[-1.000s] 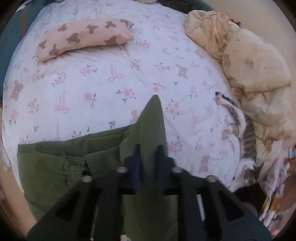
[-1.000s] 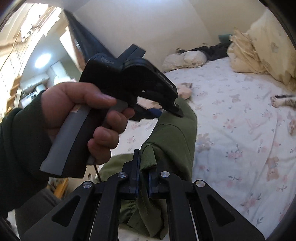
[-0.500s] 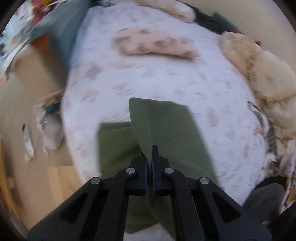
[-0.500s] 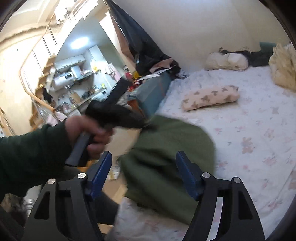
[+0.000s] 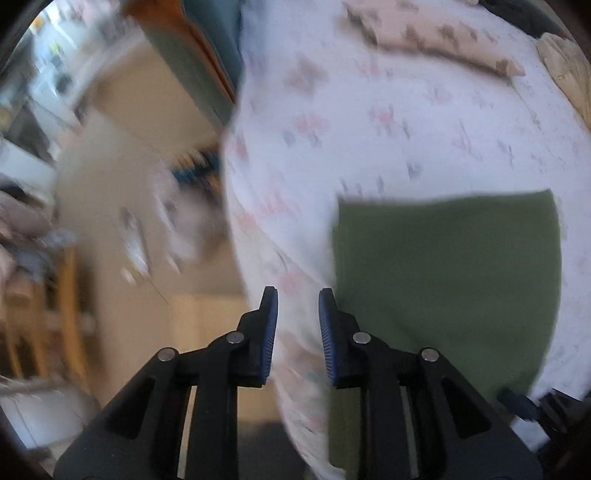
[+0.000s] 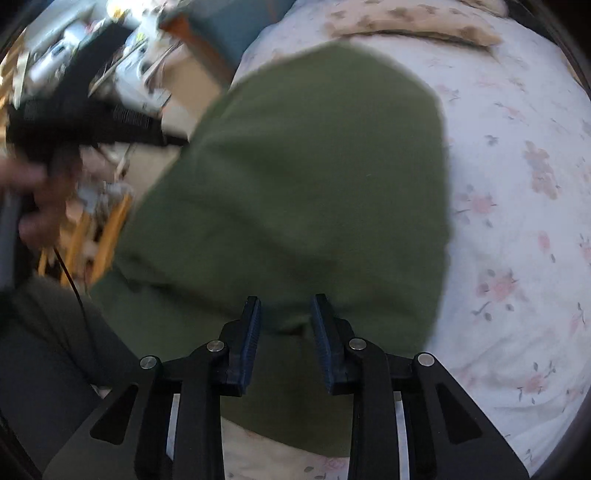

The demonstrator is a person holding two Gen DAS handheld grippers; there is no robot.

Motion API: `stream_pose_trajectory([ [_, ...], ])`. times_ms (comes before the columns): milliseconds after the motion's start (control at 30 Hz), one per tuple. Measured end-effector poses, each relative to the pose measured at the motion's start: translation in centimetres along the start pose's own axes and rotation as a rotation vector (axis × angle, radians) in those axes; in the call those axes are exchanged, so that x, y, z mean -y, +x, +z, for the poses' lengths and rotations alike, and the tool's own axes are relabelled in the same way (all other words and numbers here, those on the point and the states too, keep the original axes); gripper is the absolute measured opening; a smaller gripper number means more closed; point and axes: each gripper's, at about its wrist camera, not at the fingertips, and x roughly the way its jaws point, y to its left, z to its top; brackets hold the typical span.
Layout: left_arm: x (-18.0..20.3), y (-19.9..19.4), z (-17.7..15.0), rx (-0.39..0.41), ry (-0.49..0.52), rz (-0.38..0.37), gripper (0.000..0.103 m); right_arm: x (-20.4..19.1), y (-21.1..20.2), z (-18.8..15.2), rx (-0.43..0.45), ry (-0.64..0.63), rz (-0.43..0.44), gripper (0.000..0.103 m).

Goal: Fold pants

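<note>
The green pants [image 6: 303, 192] lie folded flat near the front edge of the bed; they also show in the left wrist view [image 5: 447, 280] as a rough rectangle. My left gripper [image 5: 297, 299] is open and empty, just left of the pants' left edge over the sheet. My right gripper [image 6: 284, 306] is open and empty, right above the near edge of the pants. The left gripper and the hand on it [image 6: 74, 122] show blurred at the left of the right wrist view.
The bed has a white floral sheet [image 5: 388, 122] [image 6: 517, 221]. A pink bear-print pillow [image 5: 436, 40] [image 6: 410, 26] lies at the far side. A cream duvet [image 5: 569, 70] is bunched at the right. The floor and clutter [image 5: 129, 229] lie left of the bed.
Both grippers let go of the pants, which dropped flat onto the bed. The left gripper opened and swung left; the right gripper came down over the near edge.
</note>
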Motion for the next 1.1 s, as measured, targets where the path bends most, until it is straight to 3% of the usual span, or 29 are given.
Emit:
stream_pose_trajectory([
  [67,0.4,-2.9,-0.1,0.124,0.0,-0.109,0.024,0.2,-1.4,0.0,0.035,0.019,0.029,0.033],
  [133,1.8,-4.7,-0.7,0.185,0.033,-0.25,0.037,1.3,-3.6,-0.6,0.086,0.083,0.106,0.037],
  [200,4.2,-3.9,-1.2,0.085,0.097,-0.394,0.039,3.1,-5.9,-1.4,0.154,0.148,0.14,0.063],
  [233,5.3,-3.0,-1.6,0.015,0.114,-0.424,0.039,4.6,-6.9,-2.0,0.193,0.206,0.123,0.083],
  [267,6.4,-1.6,-2.2,-0.062,0.145,-0.399,0.039,5.8,-7.2,-2.6,0.217,0.252,0.111,0.094],
  [300,7.5,-0.2,-3.0,-0.125,0.208,-0.327,0.038,7.1,-7.1,-3.0,0.228,0.301,0.093,0.096],
  [367,8.4,1.3,-3.9,-0.152,0.295,-0.206,0.023,10.6,-5.3,-4.4,0.187,0.46,0.052,0.096],
  [433,8.2,2.5,-3.9,-0.194,0.285,-0.194,0.023,13.1,-2.6,-6.3,0.144,0.642,0.213,0.096],
  [500,7.9,3.3,-3.9,-0.224,0.263,-0.193,0.023,13.4,-0.9,-7.2,0.146,0.726,0.342,0.096],
  [567,8.0,3.4,-4.1,-0.218,0.266,-0.179,0.025,12.2,0.6,-7.6,0.155,0.725,0.383,0.098],
  [600,8.1,3.3,-4.3,-0.213,0.27,-0.172,0.025,11.6,0.8,-7.8,0.165,0.707,0.392,0.098],
  [667,8.5,3.1,-4.7,-0.193,0.292,-0.151,0.026,9.7,1.8,-7.4,0.149,0.678,0.514,0.095],
  [800,7.9,3.0,-4.9,-0.183,0.281,-0.157,0.026,7.0,3.0,-6.0,0.105,0.575,0.45,0.093],
  [867,8.2,3.8,-5.7,-0.196,0.319,-0.124,0.026,7.5,4.5,-5.9,0.041,0.597,0.389,0.077],
  [933,8.4,4.1,-6.1,-0.205,0.341,-0.096,0.026,9.0,4.6,-5.5,0.05,0.662,0.436,0.073],
  [1000,8.3,3.9,-5.9,-0.201,0.325,-0.105,0.026,10.1,4.6,-5.0,0.036,0.695,0.457,0.052],
  [1033,8.2,3.7,-5.6,-0.198,0.31,-0.123,0.026,9.9,3.9,-4.5,0.053,0.651,0.462,0.039],
  [1100,7.8,3.0,-5.2,-0.186,0.283,-0.159,0.026,9.2,2.2,-3.8,0.088,0.592,0.455,0.031],
])
